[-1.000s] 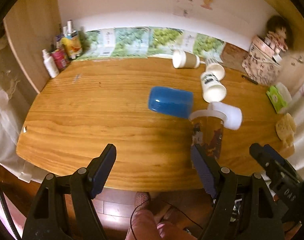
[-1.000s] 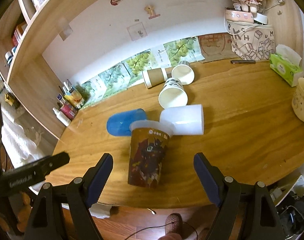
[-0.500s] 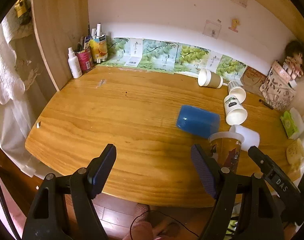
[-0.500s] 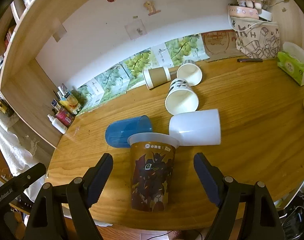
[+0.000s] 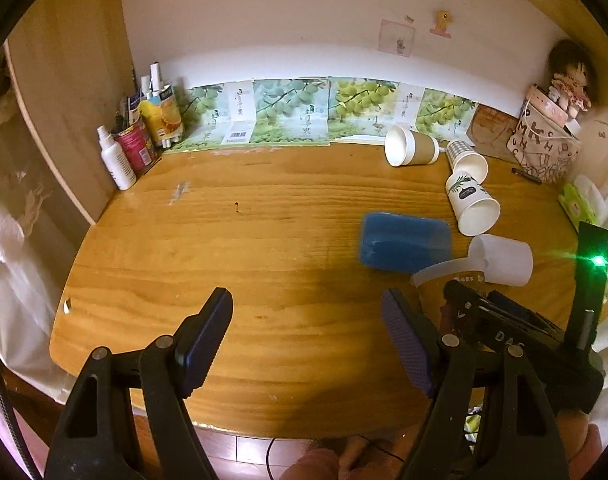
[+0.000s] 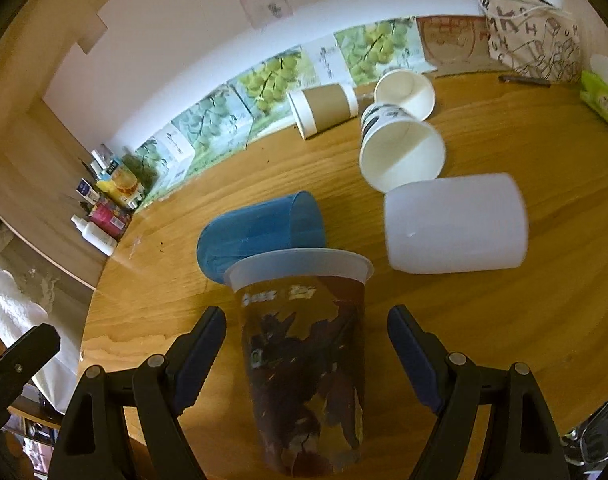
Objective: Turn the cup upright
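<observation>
- Straddling the printed brown cup (image 6: pixel 304 356), my right tool (image 6: pixel 307 354) stands wide, a visible gap between each pad and the cup wall; nothing is held.
- That cup stands upright near the front edge of the tabletop (image 5: pixel 224 248), clear rim up; white characters run below the rim, too small for me to read, over a dark figure print.
- My left tool (image 5: pixel 307 340) hangs wide and empty over bare wood, left of the cup; the right tool's black body, partly hiding the cup from the left wrist camera, shows letters like "DAS".
- Just behind the printed cup a blue cup (image 6: pixel 260 232) lies on its side; beside it a white plastic cup (image 6: pixel 455 224) also lies on its side.
- Farther back lie three paper cups: one with a leaf print and dark label (image 5: pixel 469 204), one checked (image 5: pixel 465 158), one with a brown sleeve (image 5: pixel 411 146).
- Green grape cartons (image 5: pixel 292 114) with Chinese characters and a barcode line the wall.
- A bag (image 5: pixel 541 148) at far right bears scattered capitals, "M", "H" and "K" among them.
- Open wood spreads across the left half; bottles (image 5: pixel 138 140) crowd the far-left corner.
</observation>
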`<state>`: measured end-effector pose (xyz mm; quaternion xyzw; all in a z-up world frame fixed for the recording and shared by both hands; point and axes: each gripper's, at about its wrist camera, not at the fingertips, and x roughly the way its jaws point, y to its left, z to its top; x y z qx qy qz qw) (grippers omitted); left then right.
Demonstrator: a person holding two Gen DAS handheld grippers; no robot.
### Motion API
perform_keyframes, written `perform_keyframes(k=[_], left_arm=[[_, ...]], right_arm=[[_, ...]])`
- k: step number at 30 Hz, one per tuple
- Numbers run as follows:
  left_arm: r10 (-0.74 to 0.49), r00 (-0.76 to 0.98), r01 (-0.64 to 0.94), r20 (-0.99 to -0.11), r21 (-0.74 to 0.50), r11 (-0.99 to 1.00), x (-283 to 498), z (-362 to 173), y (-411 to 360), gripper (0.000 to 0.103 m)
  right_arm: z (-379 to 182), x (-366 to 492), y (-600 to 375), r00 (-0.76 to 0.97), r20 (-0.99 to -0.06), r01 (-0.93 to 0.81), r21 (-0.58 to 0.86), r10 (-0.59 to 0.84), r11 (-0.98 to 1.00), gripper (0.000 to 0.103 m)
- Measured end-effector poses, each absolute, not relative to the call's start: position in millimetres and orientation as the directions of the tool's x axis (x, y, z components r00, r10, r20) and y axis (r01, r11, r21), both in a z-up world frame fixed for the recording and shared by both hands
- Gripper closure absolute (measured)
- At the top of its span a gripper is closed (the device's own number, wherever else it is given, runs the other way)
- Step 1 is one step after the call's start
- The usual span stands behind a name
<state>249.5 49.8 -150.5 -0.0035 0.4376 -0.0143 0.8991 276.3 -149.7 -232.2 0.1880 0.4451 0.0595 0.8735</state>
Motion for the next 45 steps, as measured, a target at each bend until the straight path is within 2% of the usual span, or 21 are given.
perform_keyframes(k=[11,27,32,45], left_arm=[[-0.092,0.597,0.133,-0.797,-0.014,0.991,257.8,-157.8,50.1,0.023],[-0.152,0.598,0.162,-0.787,-0.067,0.985,260.2,-155.5,56.7,0.023],[-0.171,0.611,0.176,-0.773,-0.078,0.981,256.4,-151.6,56.6,0.023],[-0.191,0.617,0.215,-0.764,-0.070,0.974,244.1,-147.1,43.4,0.023]], right_arm=[[-248.7,296.0,-127.1,0.565,-0.782,0.077,0.369,0.264,0.926,0.019],[-253.8,311.6,-118.7,0.529,-0.806,0.072,0.354,0.265,0.932,0.019],[-254.0,309.7,-117.1,0.530,-0.808,0.069,0.343,0.257,0.937,0.023],[-240.5,288.7,-129.4,0.598,-0.764,0.068,0.350,0.242,0.934,0.024]])
